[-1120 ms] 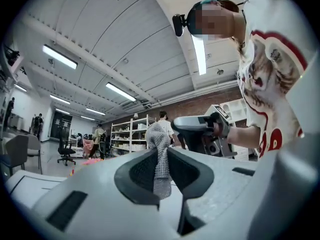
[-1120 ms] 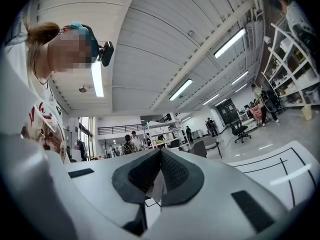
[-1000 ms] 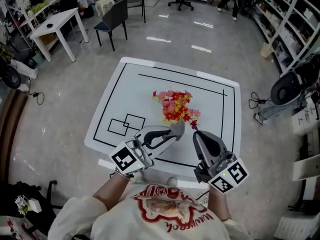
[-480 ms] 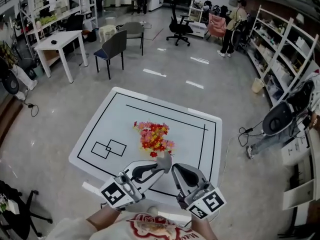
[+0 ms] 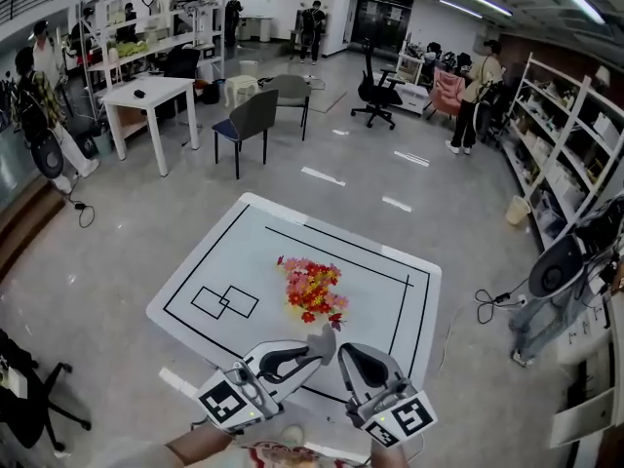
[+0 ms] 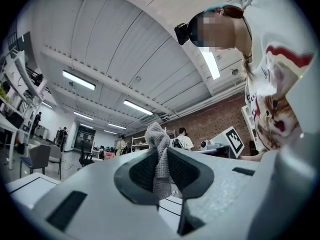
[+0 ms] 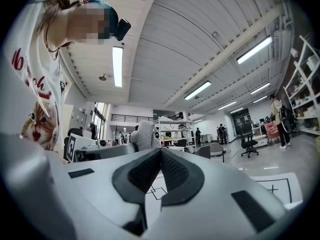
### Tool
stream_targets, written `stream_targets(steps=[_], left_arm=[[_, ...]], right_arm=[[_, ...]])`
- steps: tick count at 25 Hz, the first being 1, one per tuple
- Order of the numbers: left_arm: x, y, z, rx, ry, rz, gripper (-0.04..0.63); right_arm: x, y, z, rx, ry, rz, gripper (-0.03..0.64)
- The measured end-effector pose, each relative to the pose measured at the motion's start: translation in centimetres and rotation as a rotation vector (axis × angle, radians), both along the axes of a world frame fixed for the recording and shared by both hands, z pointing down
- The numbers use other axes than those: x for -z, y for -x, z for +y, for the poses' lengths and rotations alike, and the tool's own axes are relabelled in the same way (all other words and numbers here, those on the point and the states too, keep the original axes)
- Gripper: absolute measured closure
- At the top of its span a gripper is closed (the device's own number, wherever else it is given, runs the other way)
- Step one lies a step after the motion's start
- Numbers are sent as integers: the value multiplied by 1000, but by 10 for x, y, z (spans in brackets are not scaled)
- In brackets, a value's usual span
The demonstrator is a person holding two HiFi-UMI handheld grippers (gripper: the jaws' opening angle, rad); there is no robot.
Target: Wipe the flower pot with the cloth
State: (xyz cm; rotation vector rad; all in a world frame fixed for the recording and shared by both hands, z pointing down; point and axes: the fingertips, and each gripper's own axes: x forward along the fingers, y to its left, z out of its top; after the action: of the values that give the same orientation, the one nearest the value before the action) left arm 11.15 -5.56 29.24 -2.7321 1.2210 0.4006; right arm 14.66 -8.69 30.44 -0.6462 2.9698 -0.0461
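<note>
You are holding the small grey knitted cloth (image 6: pixel 158 151) clamped in the left gripper (image 5: pixel 320 347) – its jaws are pressing on the fabric from both sides, with a crumpled tuft sticking out past the tips. The right gripper (image 5: pixel 345 353) is carrying nothing, its jaws closed against each other. Over the last second your head has been lifting: the white square table with black marked lines (image 5: pixel 210 281) now sits smaller and further down in the head view, and far more of the workshop floor, chairs and shelving is showing beyond it. Both grippers are now riding low at the bottom edge of that view, side by side and close together at the near edge of the table. The flower pot (image 5: pixel 312 289) is standing near the middle of the table, showing only as a bunch of red, yellow and pink flowers; the pot's body is hidden beneath the blooms, so its surface cannot be judged from here. The cloth's tip is lying just short of the nearest flowers, much as it did a second ago, and I cannot tell whether it is touching anything. Both gripper views are looking out at the ceiling and the room rather than at the pot – which suggests you are not wiping right now, and the cloth would need bringing down and in under the flowers to reach the pot wall.
</note>
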Motion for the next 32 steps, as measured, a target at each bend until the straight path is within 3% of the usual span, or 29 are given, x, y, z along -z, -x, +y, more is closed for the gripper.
stream_targets(steps=[4,9,13,19,25,32], left_arm=[[8,20,32,8,3,36,540],[-3,56,91,19,47,-22,540],[2,81,143,1,16,-50,540],[6,113,222,9,31,-50,540],[4,119,278,-36,44,-42,539],[8,111,304,-83,38,-10,540]], right_arm=[[8,15,34,5,-14,5,617],[11,46,100,-35,-16,-17,617],[14,72,155,-58,-26,-29,617],[18,99,241,-114,-32,-35,617],[14,110,301,-171,-30,-19,617],[22,103,326,-222,-47,-17,617]])
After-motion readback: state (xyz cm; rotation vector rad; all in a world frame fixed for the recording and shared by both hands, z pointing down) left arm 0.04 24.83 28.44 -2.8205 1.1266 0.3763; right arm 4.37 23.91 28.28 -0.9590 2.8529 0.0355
